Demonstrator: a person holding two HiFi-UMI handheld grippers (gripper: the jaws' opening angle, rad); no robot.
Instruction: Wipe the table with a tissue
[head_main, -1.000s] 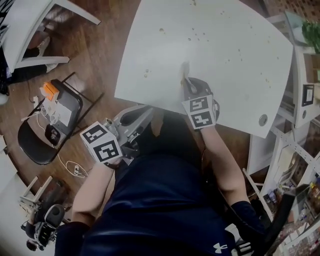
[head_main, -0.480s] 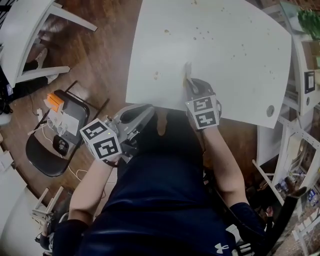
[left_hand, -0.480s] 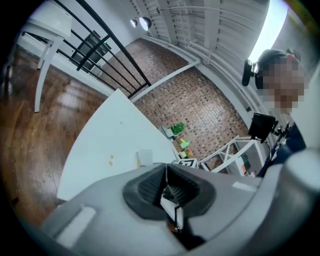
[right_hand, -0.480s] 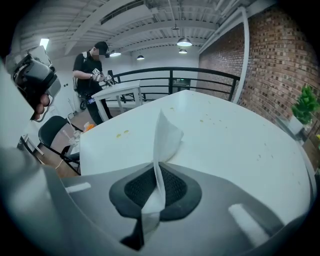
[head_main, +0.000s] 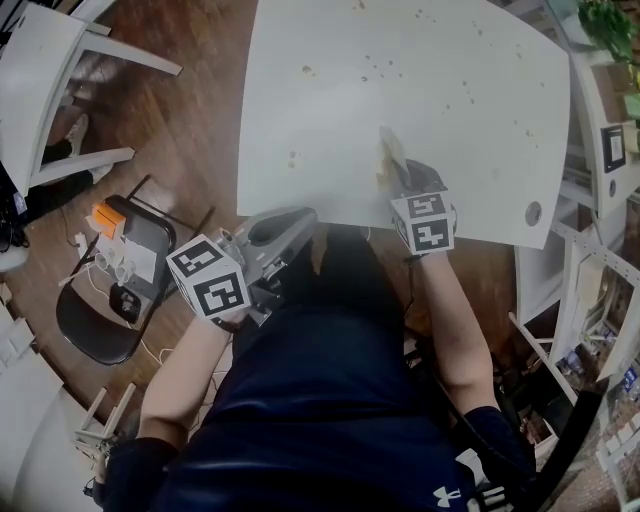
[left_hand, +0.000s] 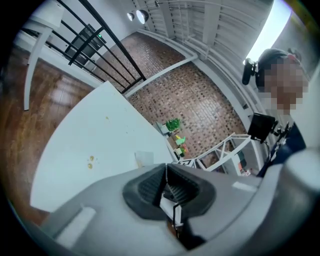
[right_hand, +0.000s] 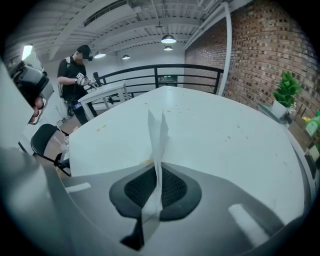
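The left gripper (left_hand: 166, 179) hangs just off the near edge of the table (head_main: 470, 110), its fingers closed on nothing. Small brownish spots (head_main: 293, 158) dot the table's left and far parts. Further right, the right gripper (right_hand: 158, 187) has its fingers clamped on the tissue (right_hand: 157, 131), a thin fold reaching over the table by its near edge. The tissue looks light, limp and easily torn, so it is probably best pinched at a bunched edge and dragged flat.
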